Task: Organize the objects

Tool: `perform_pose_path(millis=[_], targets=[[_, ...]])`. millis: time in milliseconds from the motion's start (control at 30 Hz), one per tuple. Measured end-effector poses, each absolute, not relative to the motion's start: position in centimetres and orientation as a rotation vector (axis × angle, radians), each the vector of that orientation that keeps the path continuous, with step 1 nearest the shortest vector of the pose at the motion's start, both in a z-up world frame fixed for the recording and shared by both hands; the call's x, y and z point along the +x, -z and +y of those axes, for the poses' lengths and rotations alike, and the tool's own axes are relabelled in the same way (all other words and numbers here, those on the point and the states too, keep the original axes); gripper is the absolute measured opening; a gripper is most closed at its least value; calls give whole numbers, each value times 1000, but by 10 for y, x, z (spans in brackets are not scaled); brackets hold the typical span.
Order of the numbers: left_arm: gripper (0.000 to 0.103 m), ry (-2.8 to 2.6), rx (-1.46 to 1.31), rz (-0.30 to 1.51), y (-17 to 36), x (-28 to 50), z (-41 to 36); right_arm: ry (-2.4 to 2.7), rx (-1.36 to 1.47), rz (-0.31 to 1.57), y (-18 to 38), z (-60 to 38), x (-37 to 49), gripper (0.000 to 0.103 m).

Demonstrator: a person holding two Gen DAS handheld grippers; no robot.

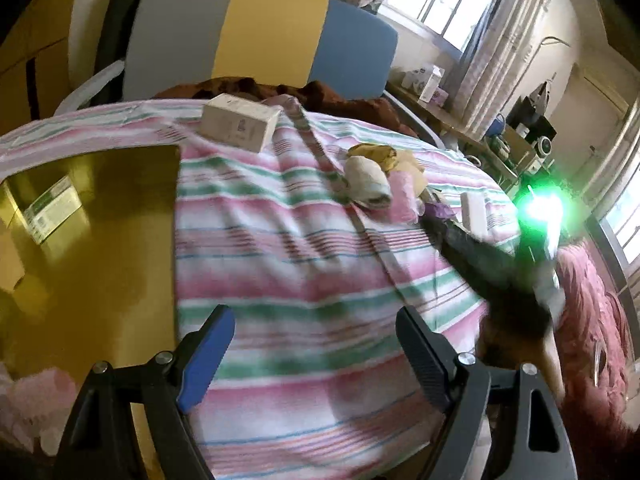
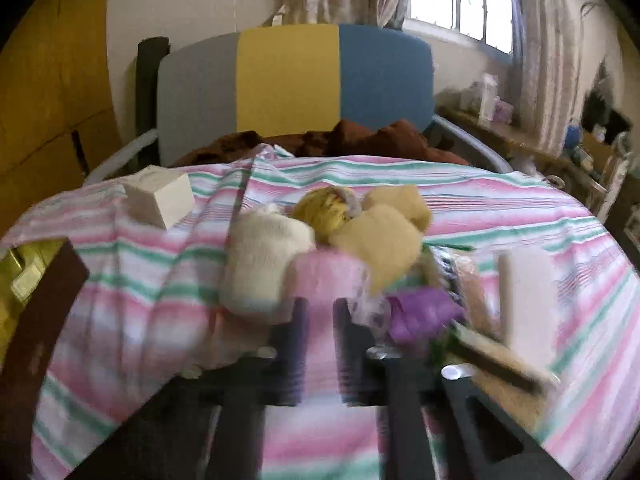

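Note:
A pile of rolled cloths lies on the striped bedspread: a cream roll, a pink roll, a yellow roll and a yellow bundle. A purple item lies beside them. The pile also shows in the left wrist view. My right gripper is nearly shut with a narrow gap, its fingertips at the pink roll's near edge; the view is blurred. My left gripper is open and empty above the bedspread. The right gripper shows in the left view with a green light.
A white box sits at the far left of the bed, also in the right view. Another white box lies at the right. A yellow container stands to the left. A headboard is behind.

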State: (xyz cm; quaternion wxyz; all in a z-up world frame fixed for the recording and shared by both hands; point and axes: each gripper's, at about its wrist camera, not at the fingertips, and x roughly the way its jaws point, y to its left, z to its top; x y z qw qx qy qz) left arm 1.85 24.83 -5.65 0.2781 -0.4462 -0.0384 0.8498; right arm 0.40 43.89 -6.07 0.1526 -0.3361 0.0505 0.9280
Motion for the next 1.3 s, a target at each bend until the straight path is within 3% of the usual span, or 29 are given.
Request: perform_pose_path(millis=[233, 267, 333, 367, 400, 567, 667, 733, 800, 1300], targets=[[84, -2268, -1219, -111, 62, 8, 268, -2708, -983, 349, 74, 441, 39, 10], [84, -2272, -1227, -106, 63, 8, 269, -2709, -966, 336, 70, 444, 35, 16], [84, -2271, -1230, -113, 65, 9, 269, -2688, -951, 330, 63, 449, 21, 47], [84, -2268, -1234, -116, 65, 9, 268, -2682, -943, 357, 60, 454, 12, 75], [84, -2269, -1239, -113, 66, 10, 268, -2679, -938, 390, 58, 459, 1, 81], [84, -2290, -1248, -97, 64, 7, 262, -2651, -1046, 422, 66, 471, -50, 80], [84, -2306, -1236, -116, 60, 0, 258, -2688, -1060, 367, 73, 467, -57, 54], [84, -2317, -1238, -123, 59, -8, 261, -2712, -1047, 338, 72, 460, -46, 48], [84, -2310, -1231, -153, 58, -18, 267, -2747, -1025, 297, 69, 450, -31, 36], [85, -2094, -1293, -185, 96, -75, 357, -2825, -817, 290, 84, 426, 46, 33]])
